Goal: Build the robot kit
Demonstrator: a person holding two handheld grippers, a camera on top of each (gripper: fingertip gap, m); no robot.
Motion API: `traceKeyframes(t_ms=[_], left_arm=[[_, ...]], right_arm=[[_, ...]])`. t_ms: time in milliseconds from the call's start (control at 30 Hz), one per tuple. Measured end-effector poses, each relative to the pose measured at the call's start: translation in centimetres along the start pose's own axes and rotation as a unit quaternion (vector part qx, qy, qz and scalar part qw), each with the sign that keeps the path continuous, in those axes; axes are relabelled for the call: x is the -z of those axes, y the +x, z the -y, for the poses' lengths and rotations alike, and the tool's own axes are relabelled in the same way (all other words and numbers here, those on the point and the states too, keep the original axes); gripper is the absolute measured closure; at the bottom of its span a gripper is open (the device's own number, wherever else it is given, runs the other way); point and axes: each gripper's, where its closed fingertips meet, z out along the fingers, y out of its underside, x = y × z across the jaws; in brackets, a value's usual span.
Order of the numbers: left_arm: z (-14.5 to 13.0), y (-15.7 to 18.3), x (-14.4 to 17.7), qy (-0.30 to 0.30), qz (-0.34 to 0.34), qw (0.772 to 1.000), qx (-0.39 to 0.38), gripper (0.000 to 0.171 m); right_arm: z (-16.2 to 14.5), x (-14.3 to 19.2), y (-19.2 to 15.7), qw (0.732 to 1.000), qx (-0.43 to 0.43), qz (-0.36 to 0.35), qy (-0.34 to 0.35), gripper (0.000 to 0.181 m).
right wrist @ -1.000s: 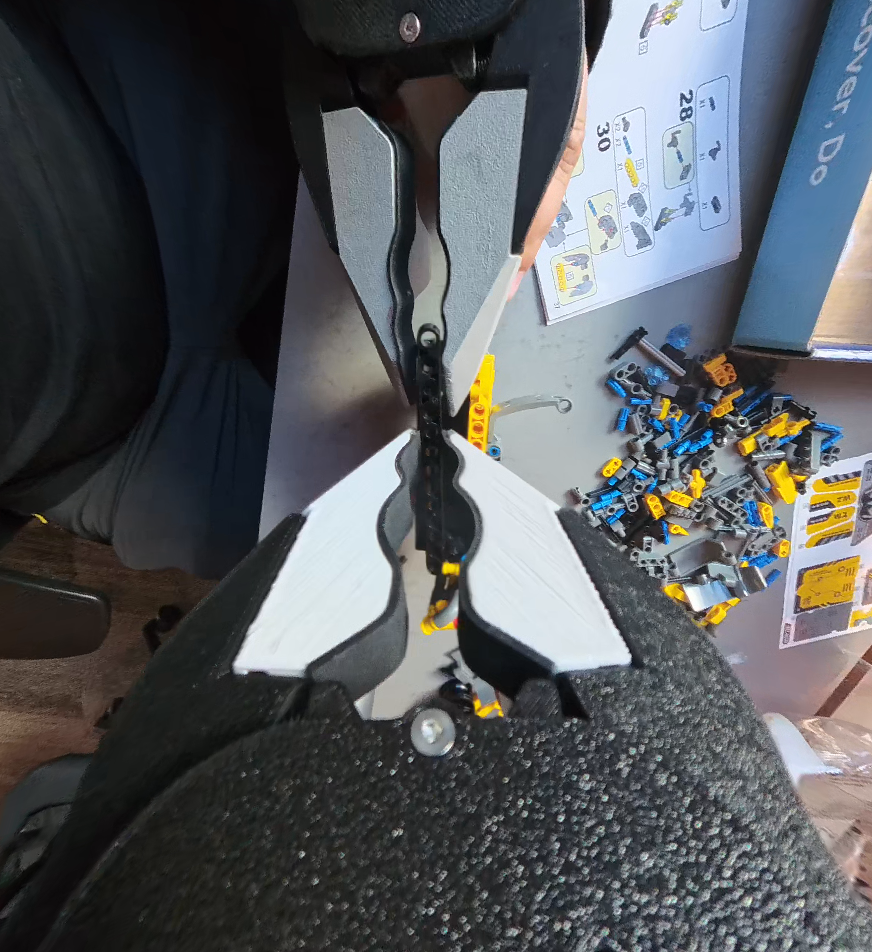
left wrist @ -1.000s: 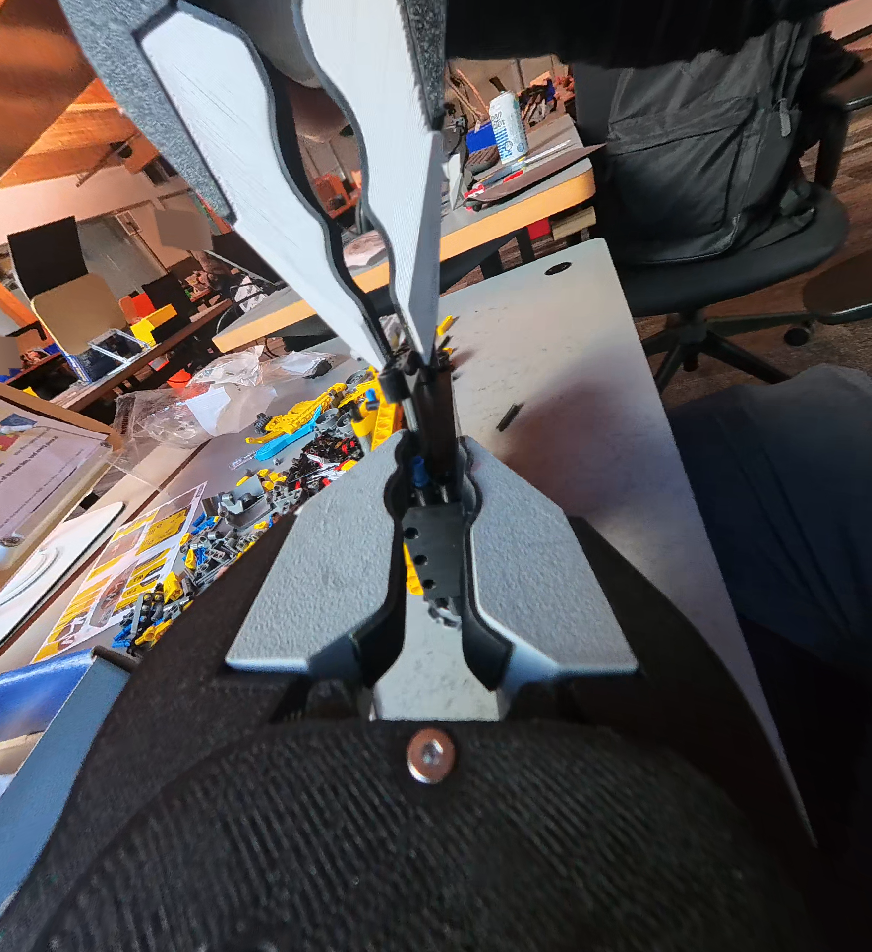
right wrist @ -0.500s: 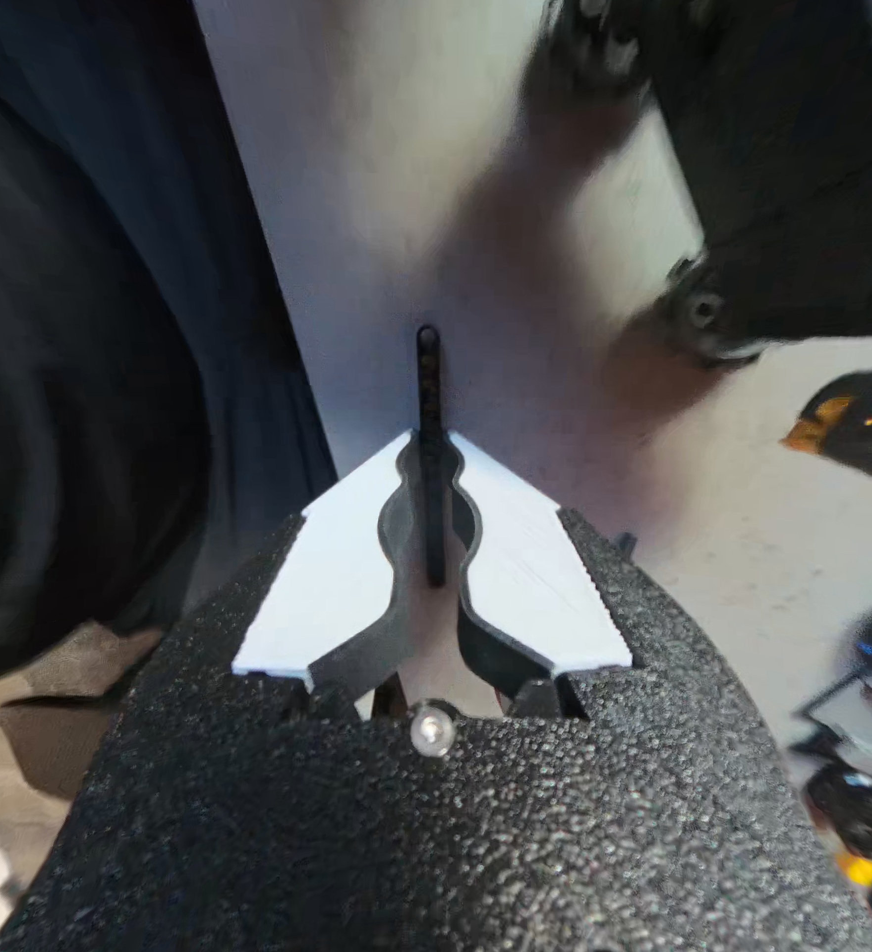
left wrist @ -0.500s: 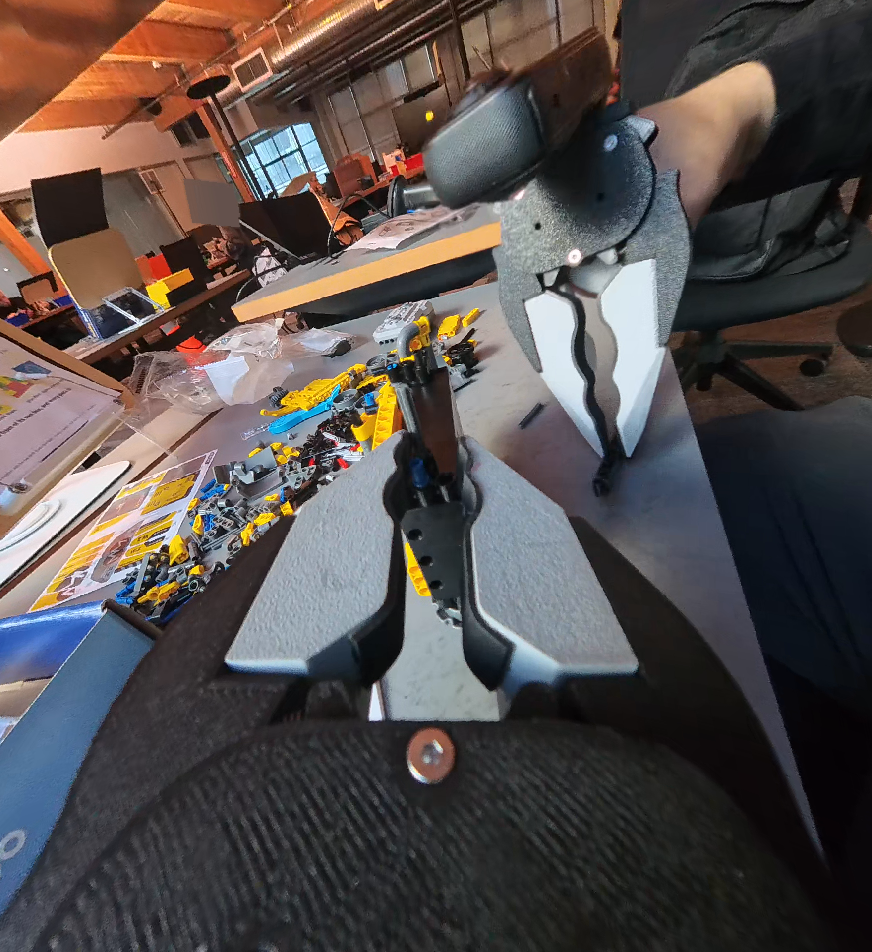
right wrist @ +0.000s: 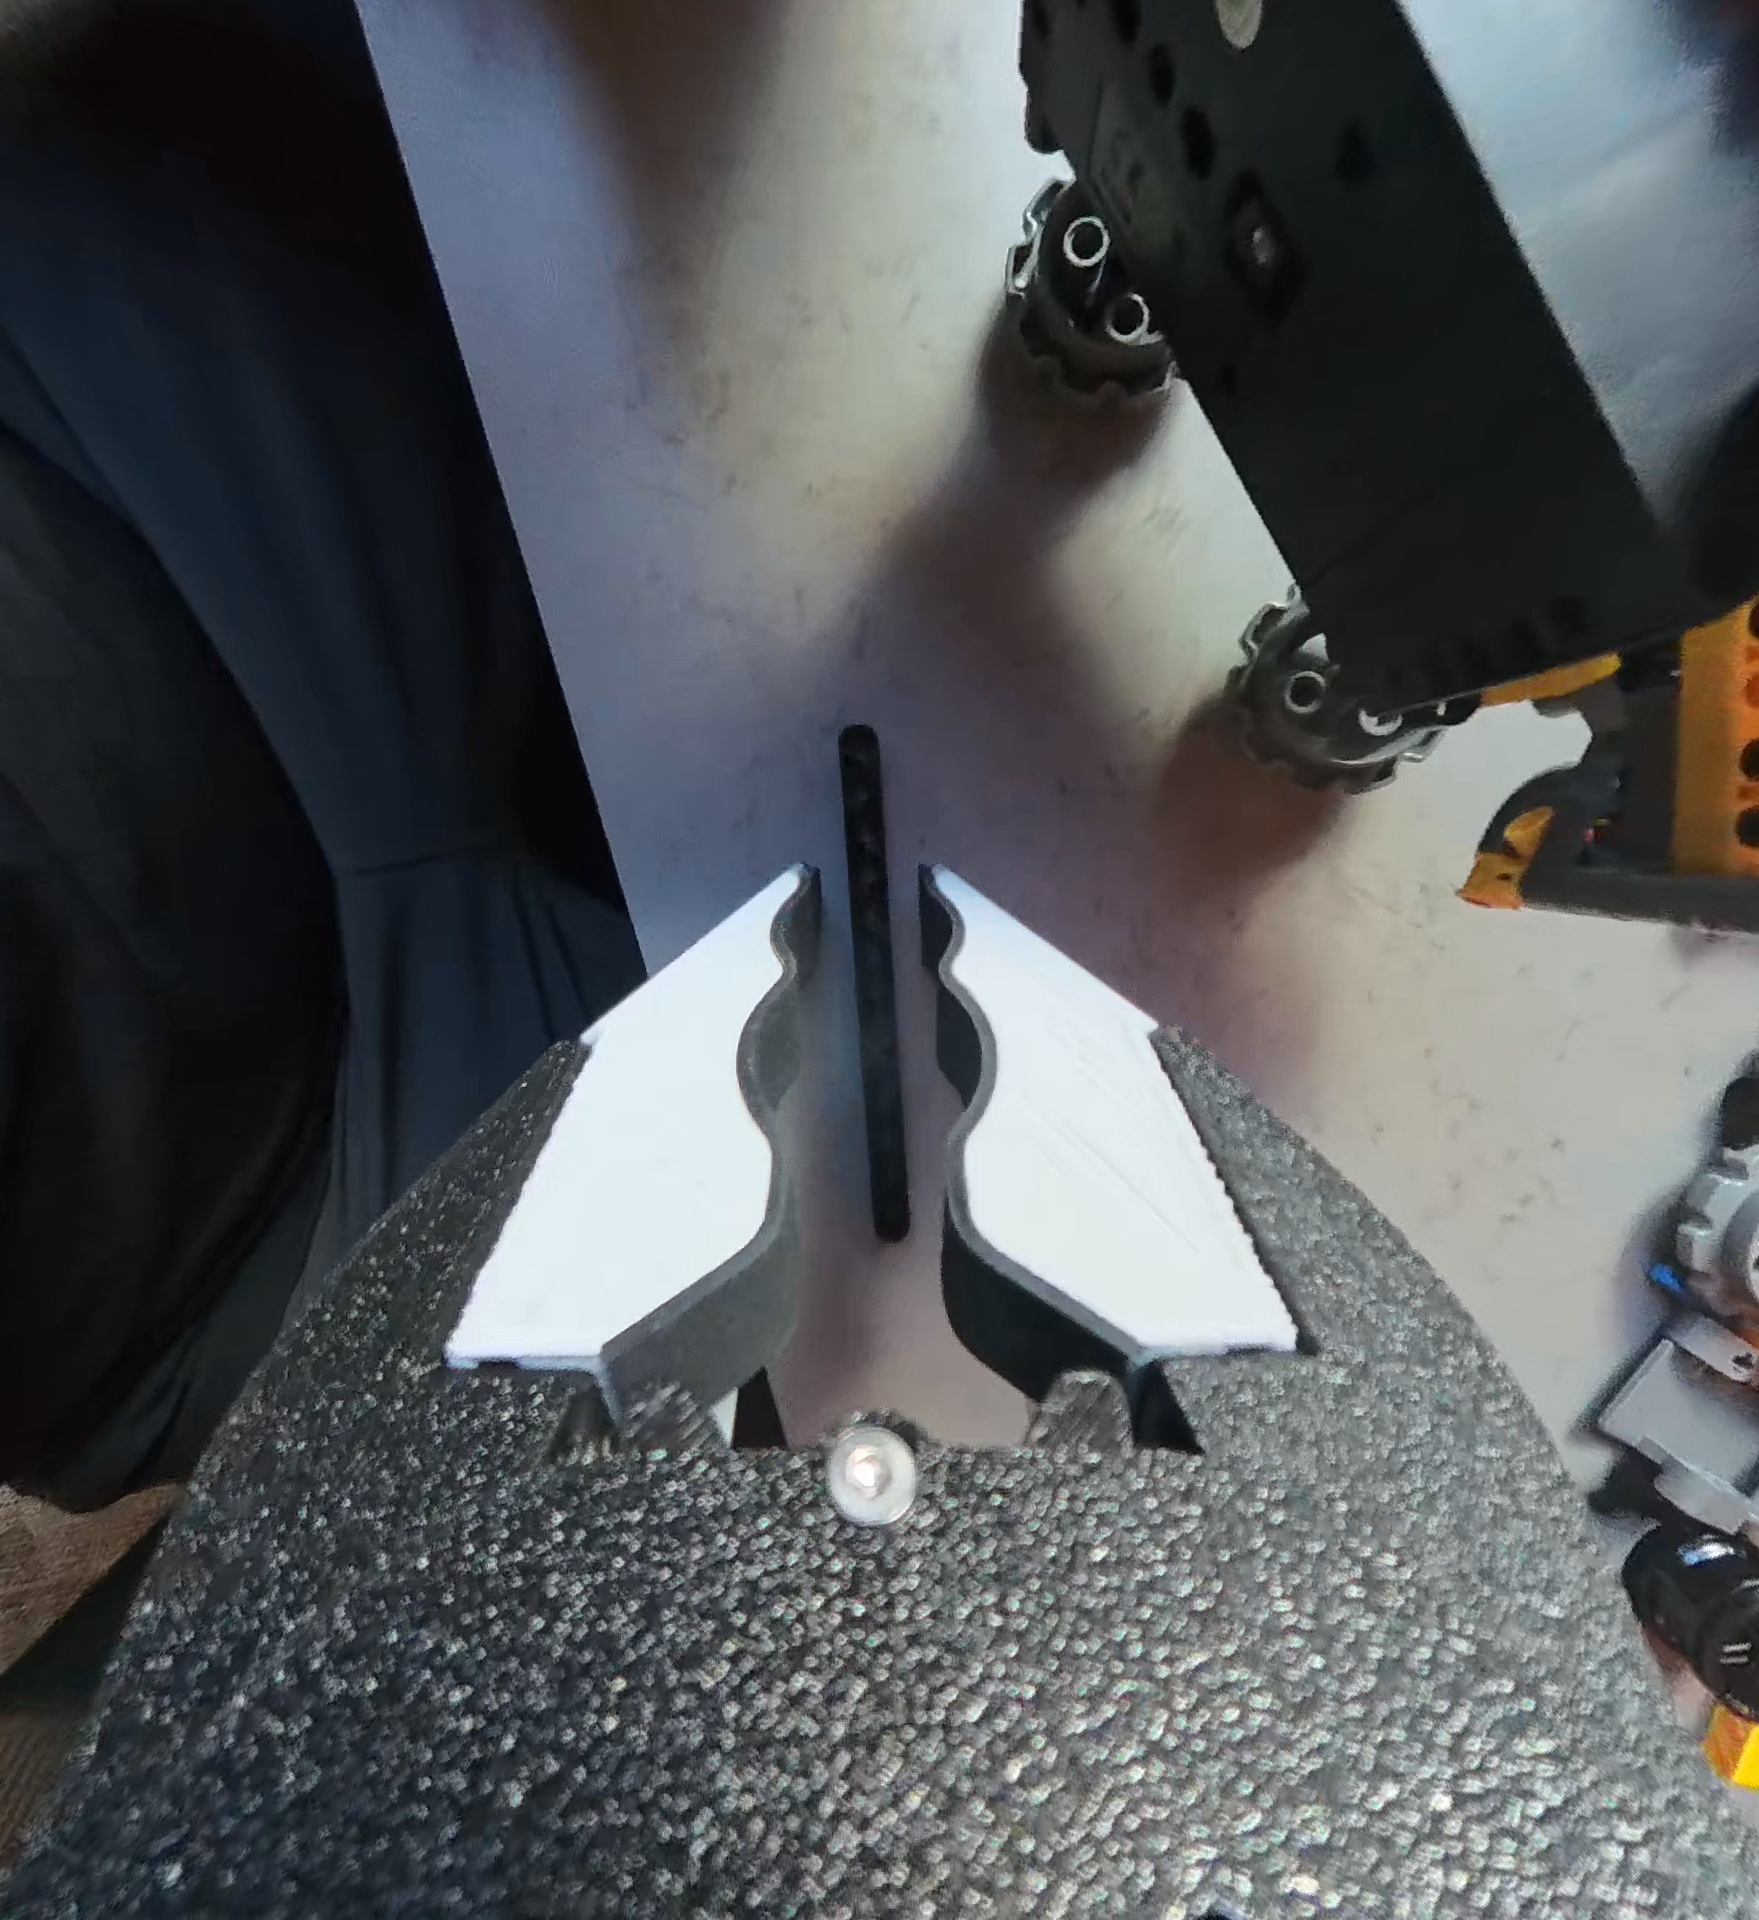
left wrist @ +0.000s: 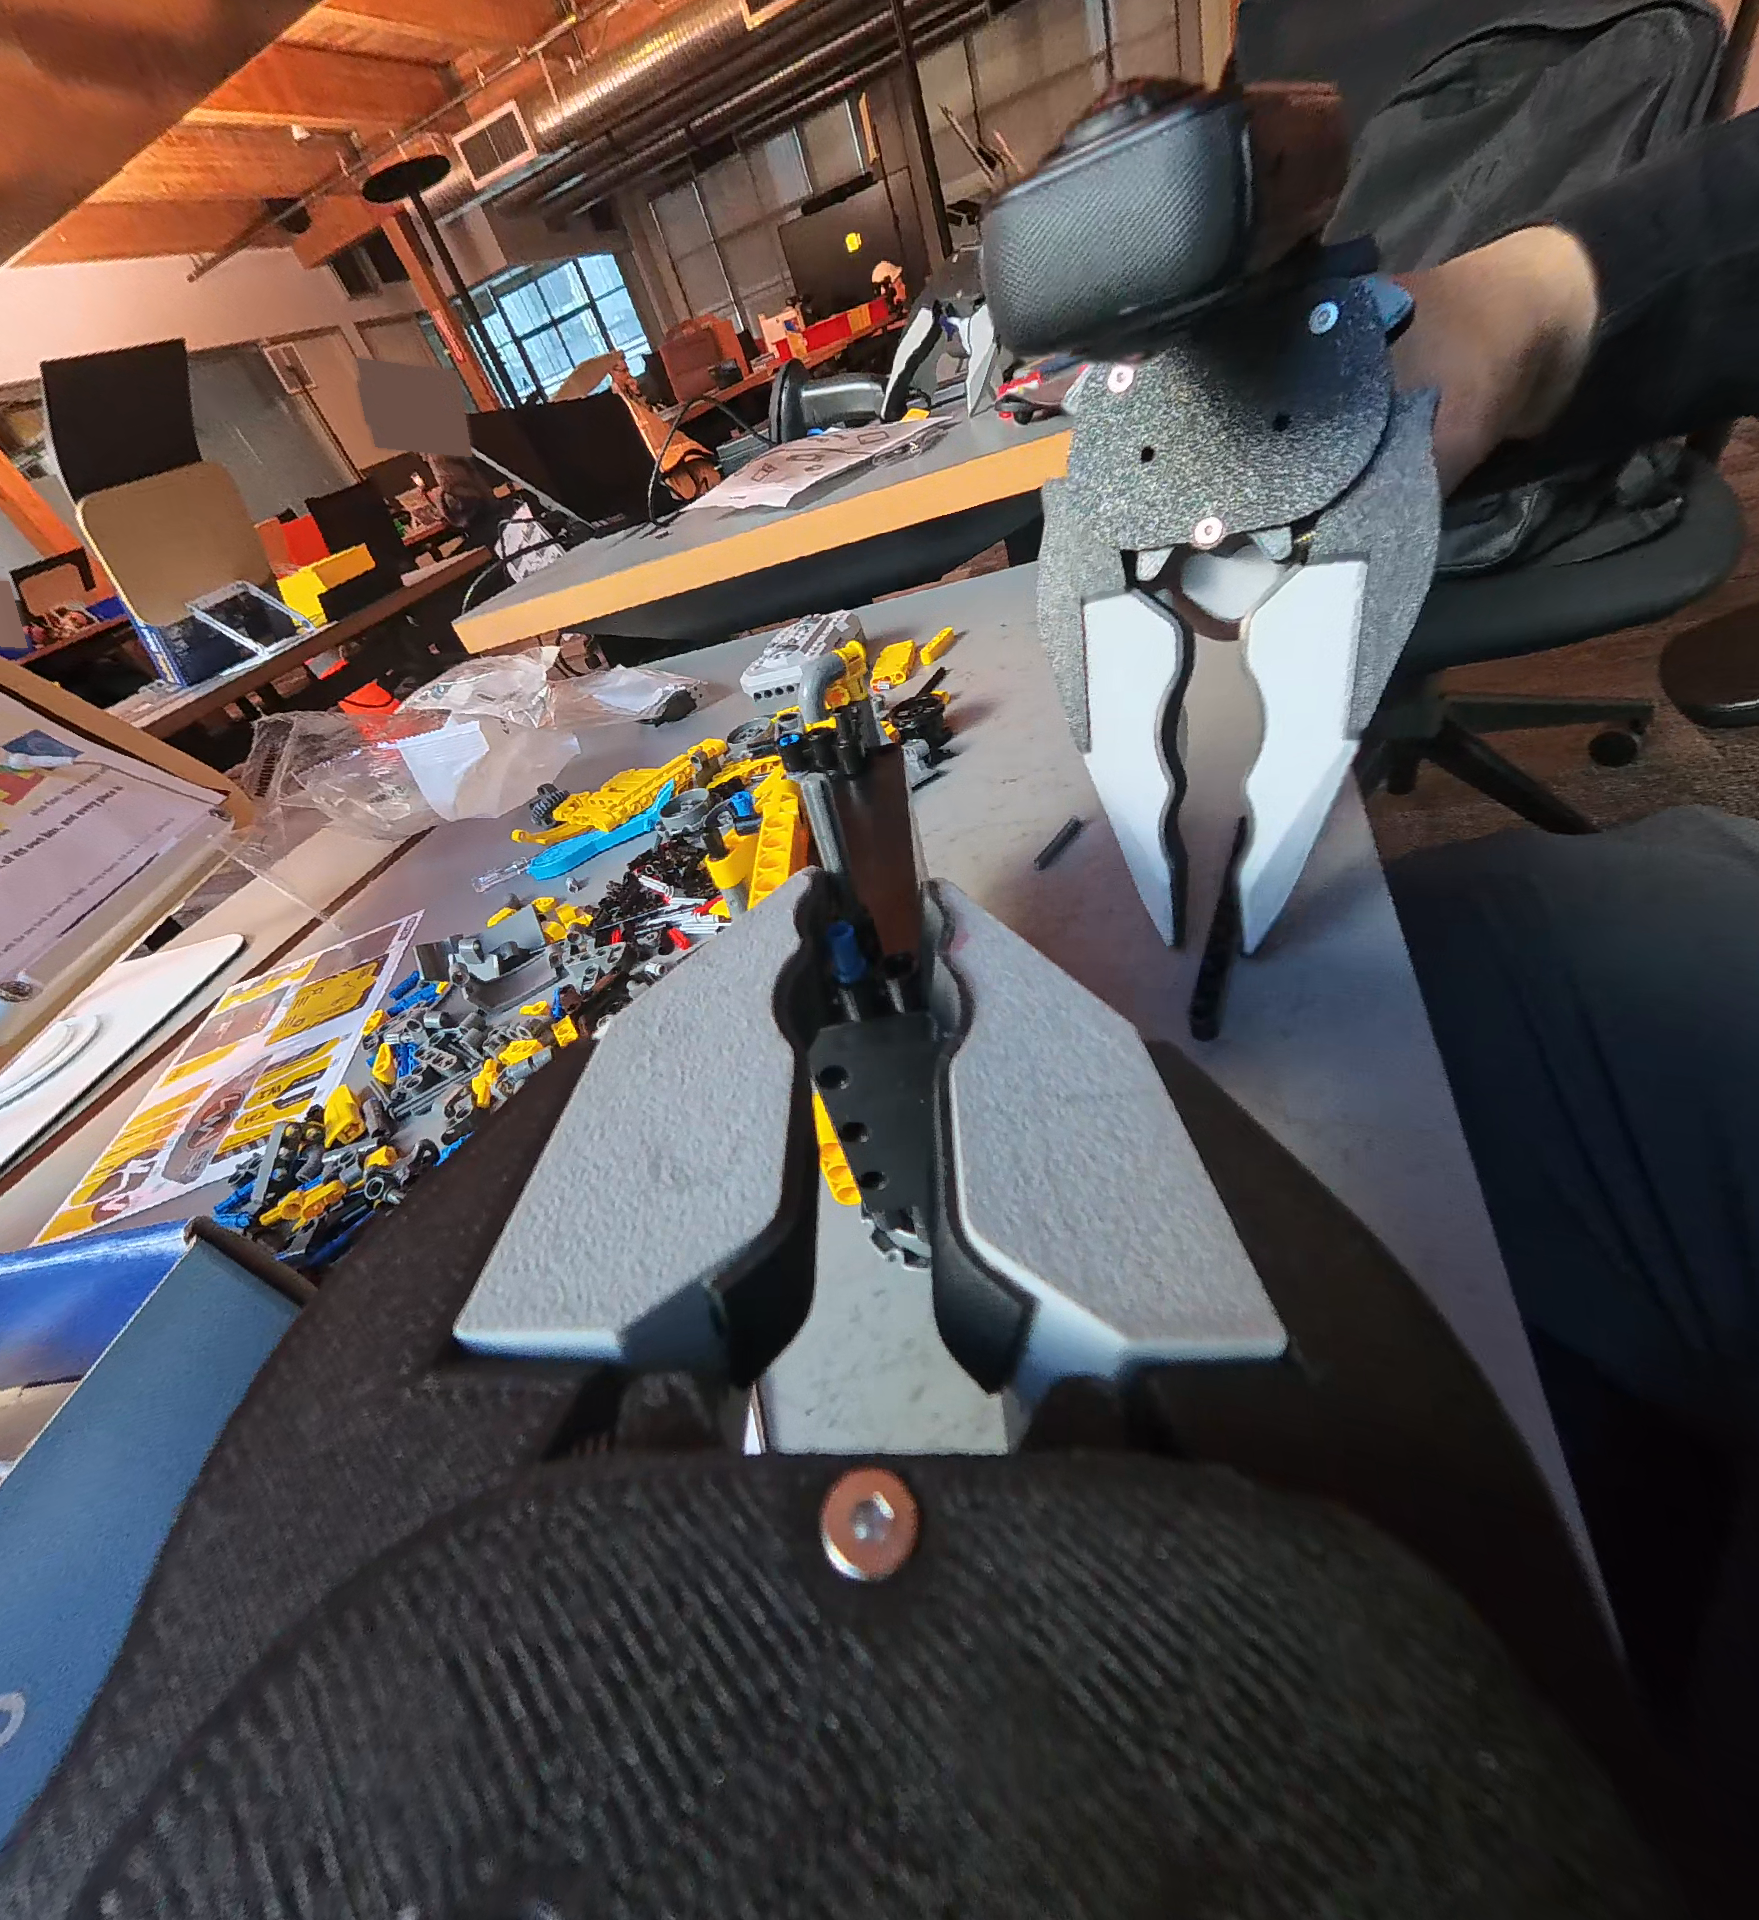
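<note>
Black beam (left wrist: 1213, 977) leans on the grey table (left wrist: 1010, 810) between the right gripper's (left wrist: 1207, 940) parted fingers; left gripper (left wrist: 870, 914) clamps a toy model (left wrist: 859, 821).

Right wrist view: beam (right wrist: 877, 987) untouched between spread jaws of the right gripper (right wrist: 870, 883), model (right wrist: 1374, 343) above.

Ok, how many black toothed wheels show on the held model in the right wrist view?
2: one toothed wheel by the black model's top-left edge, another lower, beside the yellow beam. Others may be hidden behind it.
</note>
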Motion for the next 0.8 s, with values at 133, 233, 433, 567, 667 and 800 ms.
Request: traceKeyframes(t_ms=[133,233,433,567,667,800], left_arm=[[0.0,0.0,0.0,0.000,0.000,1.000,0.000,0.158],[0.0,0.0,0.0,0.001,-0.001,1.000,0.000,0.158],[0.0,0.1,0.0,0.002,-0.002,1.000,0.002,0.158],[0.0,0.1,0.0,0.002,-0.002,1.000,0.002,0.158],[0.0,0.1,0.0,0.003,-0.003,1.000,0.003,0.158],[0.1,0.1,0.0,0.004,-0.006,1.000,0.004,0.158]], right_arm=[[-0.2,-0.5,0.1,1.000,0.012,0.003,0.000,0.167],[-0.2,-0.8,-0.1,1.000,0.008,0.012,0.014,0.167],[0.0,-0.8,0.1,0.999,-0.006,0.009,0.047,0.169],[0.1,-0.9,-0.2,0.998,-0.006,0.018,0.055,0.172],[0.1,-0.9,-0.1,0.998,-0.013,0.020,0.063,0.173],[1.9,1.3,0.0,0.995,0.014,0.012,0.094,0.174]])
